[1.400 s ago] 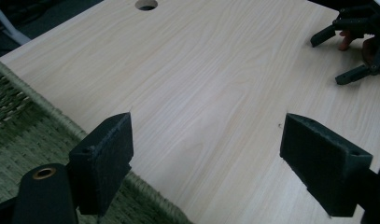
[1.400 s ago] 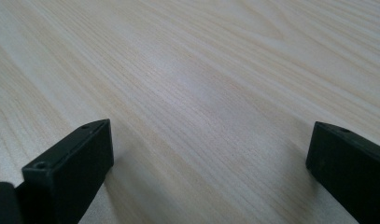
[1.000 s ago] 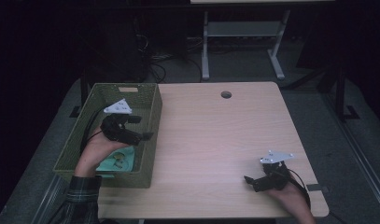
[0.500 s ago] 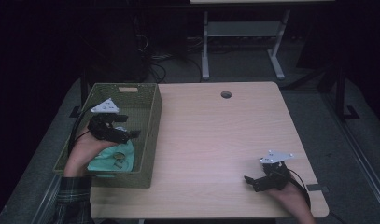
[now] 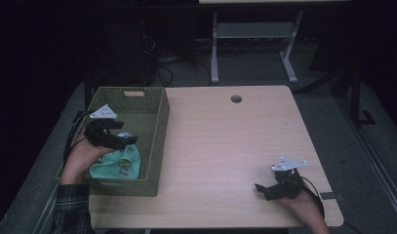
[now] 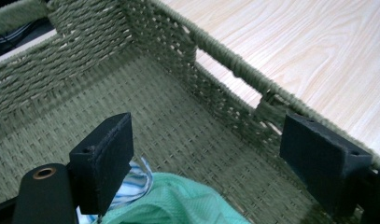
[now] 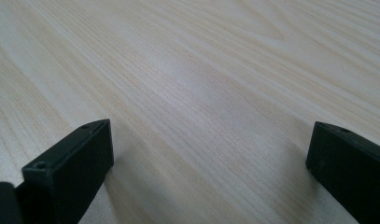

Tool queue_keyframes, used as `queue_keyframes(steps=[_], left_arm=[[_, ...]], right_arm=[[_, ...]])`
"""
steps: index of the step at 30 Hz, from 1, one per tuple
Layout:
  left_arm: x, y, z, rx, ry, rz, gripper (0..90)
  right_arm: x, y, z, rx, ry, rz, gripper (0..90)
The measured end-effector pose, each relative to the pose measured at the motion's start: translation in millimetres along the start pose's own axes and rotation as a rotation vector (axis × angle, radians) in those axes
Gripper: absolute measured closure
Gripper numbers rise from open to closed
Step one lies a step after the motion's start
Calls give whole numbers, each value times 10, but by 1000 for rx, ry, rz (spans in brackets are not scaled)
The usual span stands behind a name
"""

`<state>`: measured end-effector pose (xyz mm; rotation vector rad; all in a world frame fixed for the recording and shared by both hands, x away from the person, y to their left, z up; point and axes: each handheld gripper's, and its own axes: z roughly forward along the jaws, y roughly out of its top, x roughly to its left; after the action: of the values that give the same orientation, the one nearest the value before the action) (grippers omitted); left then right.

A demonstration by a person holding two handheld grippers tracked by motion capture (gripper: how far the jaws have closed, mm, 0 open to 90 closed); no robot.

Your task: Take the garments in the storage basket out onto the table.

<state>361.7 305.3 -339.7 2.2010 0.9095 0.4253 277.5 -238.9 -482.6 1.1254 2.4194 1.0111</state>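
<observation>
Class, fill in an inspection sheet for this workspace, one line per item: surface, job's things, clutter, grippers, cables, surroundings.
Surface: light wooden table, round hole near the far edge.
Job's things: green woven basket at the table's left; green cloth inside it.
Clutter: nothing seen.
Grippers: left hand-held gripper open above the cloth; right hand-held gripper open over bare wood.
Cables: one trails from each gripper; more on the floor behind.
Surroundings: dark room, metal stand beyond the table.

Green cloth in a woven basket

A mint-green cloth (image 5: 119,164) lies crumpled in the near end of an olive-green woven basket (image 5: 157,131), with a bit of blue-and-white striped fabric (image 6: 131,184) showing beside it. The basket is rectangular, with handle slots in its walls, and stands upright at the table's left edge; its far end is bare.
</observation>
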Motion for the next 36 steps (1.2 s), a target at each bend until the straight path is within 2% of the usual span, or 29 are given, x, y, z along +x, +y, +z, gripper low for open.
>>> queue_keyframes(steps=[7,13,16,23,36], left_arm=[[48,-81,64,35,6,-11,166],[58,-135,134,86,28,17,166],[69,-165,167,93,23,0,166],[106,-234,238,129,16,-4,166],[155,-342,351,185,6,-34,168]], right_arm=[[0,0,0,0,0,0,3],[0,0,0,0,0,0,3],[-1,0,0,0,0,-1,3],[0,0,0,0,0,-1,3],[0,0,0,0,0,0,3]])
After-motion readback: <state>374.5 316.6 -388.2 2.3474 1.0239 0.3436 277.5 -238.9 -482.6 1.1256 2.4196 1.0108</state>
